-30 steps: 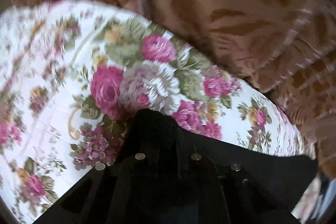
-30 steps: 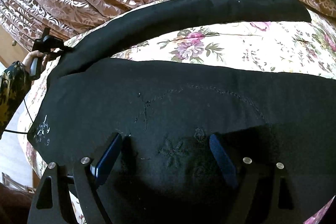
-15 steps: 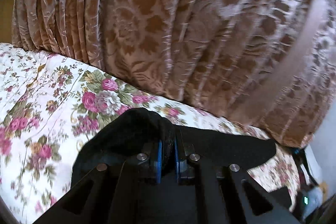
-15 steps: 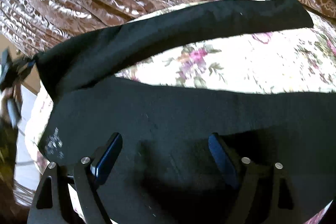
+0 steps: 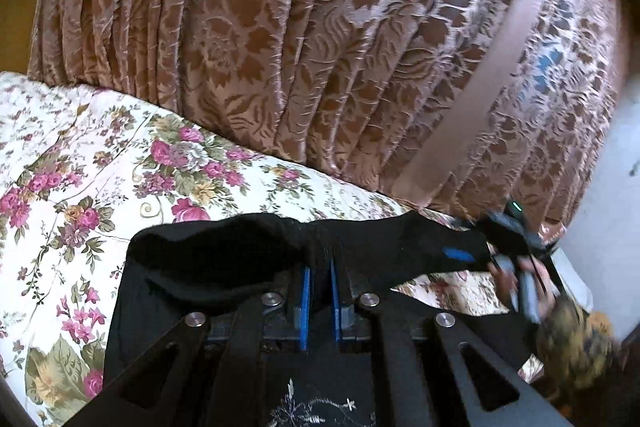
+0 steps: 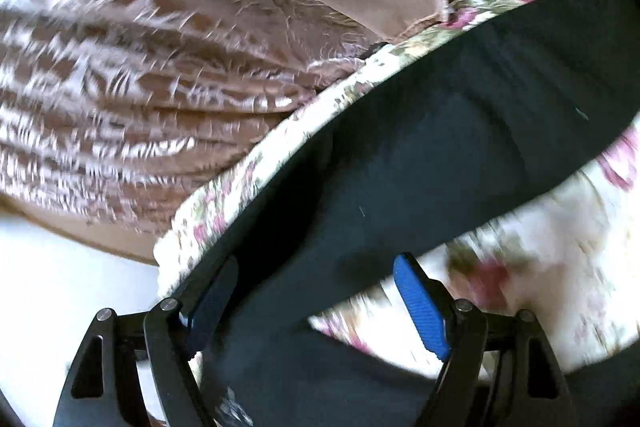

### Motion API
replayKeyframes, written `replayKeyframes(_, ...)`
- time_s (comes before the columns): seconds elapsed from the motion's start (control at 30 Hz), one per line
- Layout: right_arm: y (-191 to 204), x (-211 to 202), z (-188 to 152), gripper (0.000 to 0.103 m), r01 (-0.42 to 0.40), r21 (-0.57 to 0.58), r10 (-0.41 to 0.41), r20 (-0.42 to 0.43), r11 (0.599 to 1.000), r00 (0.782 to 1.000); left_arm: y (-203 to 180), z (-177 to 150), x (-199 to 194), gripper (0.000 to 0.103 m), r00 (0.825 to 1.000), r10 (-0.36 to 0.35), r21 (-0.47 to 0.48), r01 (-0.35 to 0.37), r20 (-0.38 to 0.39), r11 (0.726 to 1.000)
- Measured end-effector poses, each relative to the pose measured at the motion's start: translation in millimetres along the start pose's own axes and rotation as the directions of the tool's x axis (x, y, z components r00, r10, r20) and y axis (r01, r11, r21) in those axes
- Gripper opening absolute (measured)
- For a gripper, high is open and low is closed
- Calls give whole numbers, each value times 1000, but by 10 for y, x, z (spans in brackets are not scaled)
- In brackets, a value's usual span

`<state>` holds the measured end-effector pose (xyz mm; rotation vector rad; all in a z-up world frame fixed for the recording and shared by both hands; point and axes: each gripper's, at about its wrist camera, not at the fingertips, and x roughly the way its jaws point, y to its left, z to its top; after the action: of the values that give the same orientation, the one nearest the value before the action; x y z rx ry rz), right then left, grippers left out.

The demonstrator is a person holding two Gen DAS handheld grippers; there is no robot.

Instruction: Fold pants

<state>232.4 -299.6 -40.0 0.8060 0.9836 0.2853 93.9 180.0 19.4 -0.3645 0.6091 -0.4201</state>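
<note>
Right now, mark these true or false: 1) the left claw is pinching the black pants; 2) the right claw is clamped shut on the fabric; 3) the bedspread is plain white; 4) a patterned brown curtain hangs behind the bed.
1) True: the left claw is shut on a bunch of the black pants.
2) False: the right claw stands open, its blue pads apart, with the fabric running between them.
3) False: the bedspread is cream with pink floral print.
4) True: the curtain hangs behind the bed.
</note>
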Motion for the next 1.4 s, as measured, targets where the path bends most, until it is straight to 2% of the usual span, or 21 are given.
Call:
replayKeyframes(0.07,3,143,226,80,31,46,-31,7,998,999,-37,-44,-39,8,1000,-15,20,15,-1,1000)
replayKeyframes(0.1,8,222,310,75,41,63,-41,8,997,999,-59,-66,-57,8,1000,-20,29,20,-2,999)
replayKeyframes(0.17,-3,373,493,72,64,109,-66,12,992,998,-86,-92,-77,8,1000,-28,46,28,-6,999)
replayKeyframes(0.27,-87,599,672,58,149,150,-145,-37,977,989,-109,-128,-108,8,999,-36,74,37,-16,997)
replayKeyframes(0.3,-119,678,709,48,192,161,-183,-67,968,981,-106,-133,-117,8,999,-39,77,41,-18,996)
replayKeyframes(0.43,-158,759,786,26,277,158,-271,-59,948,961,-3,-84,-86,8,999,-31,52,32,-25,998)
replayKeyframes(0.5,-147,724,768,16,270,137,-267,-44,953,963,102,23,-22,8,1000,2,27,-1,-18,1000)
replayKeyframes(0.57,-109,599,729,16,244,100,-244,-8,965,970,187,158,49,8,999,40,11,-40,-3,999)
replayKeyframes(0.7,67,244,636,13,143,21,-144,66,990,987,381,576,164,8,992,104,-33,-102,66,994)
replayKeyframes(0.83,277,-267,359,13,60,-87,-48,128,994,991,499,819,195,8,984,147,-60,-142,96,988)
replayKeyframes(0.97,406,-719,-83,13,-15,-197,47,163,980,986,543,757,98,8,981,163,-95,-153,104,984)
replayKeyframes(1.17,255,-968,-930,13,-57,-271,90,112,961,990,633,191,-220,8,982,172,-173,-158,74,972)
replayKeyframes(1.33,51,-815,-1503,13,-63,-262,72,25,963,997,885,-462,-288,9,980,195,-276,-201,-47,940)
replayKeyframes(1.4,-35,-700,-1681,13,-28,-265,27,-7,964,1000,987,-715,-302,10,974,206,-332,-225,-91,916)
